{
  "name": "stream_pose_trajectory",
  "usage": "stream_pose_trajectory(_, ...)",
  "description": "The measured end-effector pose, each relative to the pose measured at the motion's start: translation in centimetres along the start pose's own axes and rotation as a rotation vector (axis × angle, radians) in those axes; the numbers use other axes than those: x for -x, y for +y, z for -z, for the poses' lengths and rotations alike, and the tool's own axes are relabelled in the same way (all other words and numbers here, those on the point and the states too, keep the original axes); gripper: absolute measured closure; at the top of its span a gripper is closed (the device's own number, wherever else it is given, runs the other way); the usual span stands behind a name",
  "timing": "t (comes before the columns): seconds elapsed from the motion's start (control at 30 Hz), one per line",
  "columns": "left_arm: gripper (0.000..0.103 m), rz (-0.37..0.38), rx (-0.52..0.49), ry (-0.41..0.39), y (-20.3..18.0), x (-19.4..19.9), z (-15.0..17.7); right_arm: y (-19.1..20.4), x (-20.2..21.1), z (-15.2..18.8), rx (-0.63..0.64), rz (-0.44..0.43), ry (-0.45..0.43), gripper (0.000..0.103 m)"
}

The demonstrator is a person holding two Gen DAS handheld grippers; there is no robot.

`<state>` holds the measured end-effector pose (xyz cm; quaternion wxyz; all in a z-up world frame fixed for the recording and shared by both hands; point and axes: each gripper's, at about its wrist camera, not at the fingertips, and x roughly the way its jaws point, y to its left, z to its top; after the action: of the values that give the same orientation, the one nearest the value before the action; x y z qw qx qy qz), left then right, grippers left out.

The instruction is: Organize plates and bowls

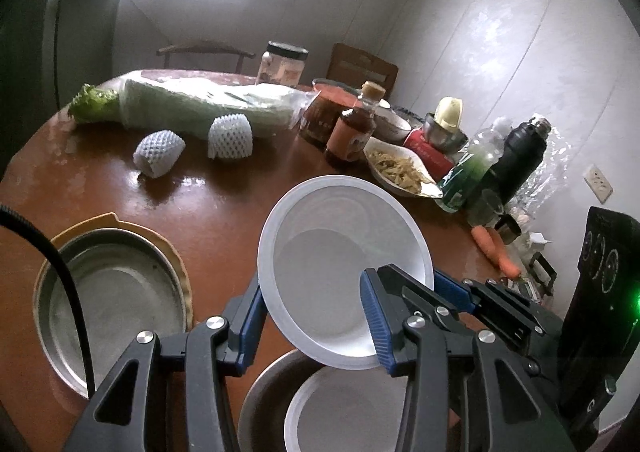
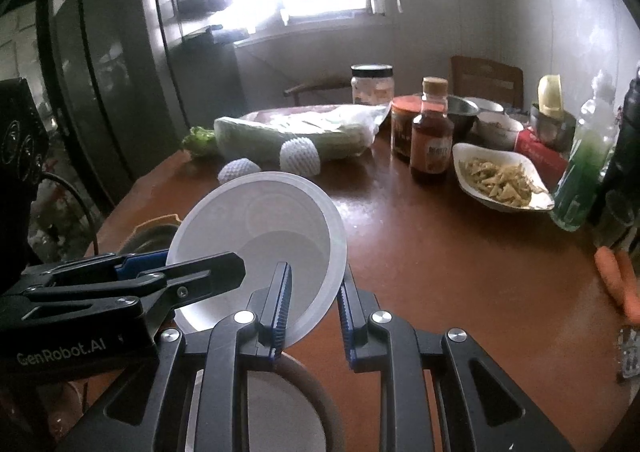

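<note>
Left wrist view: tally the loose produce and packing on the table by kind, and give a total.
Foam fruit nets: 2
Carrots: 2
Wrapped cabbage: 1
Total: 5

A broad stretch of bare table (image 2: 460, 272) is left open ahead of the lifted white bowl (image 2: 260, 236), out to the two foam nets (image 1: 160, 152). Passage on the right is blocked by the sauce bottle (image 2: 431, 132), food dish (image 2: 500, 176), green bottle (image 2: 580, 172) and carrots (image 2: 618, 280). The near left is occupied by the metal pan (image 1: 112, 300), and the far edge by the wrapped cabbage (image 1: 192, 104).
</note>
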<state>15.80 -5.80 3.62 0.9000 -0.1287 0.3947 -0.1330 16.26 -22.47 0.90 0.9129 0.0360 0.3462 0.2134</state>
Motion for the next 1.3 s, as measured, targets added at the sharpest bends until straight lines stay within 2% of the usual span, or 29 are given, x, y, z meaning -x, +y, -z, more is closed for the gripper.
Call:
stream_pose_trajectory(0.67,0.057,0.000,-0.039,-0.056,-1.7,5.3,2.7,2.7,5.6,2.0,0.019,0.000,-0.063,0.080)
stream_pose_trajectory(1.3,0.057,-0.013,-0.067,0.048,-2.8,4.9,6.4,2.4,7.0,5.9,0.007,-0.007,0.001,0.080)
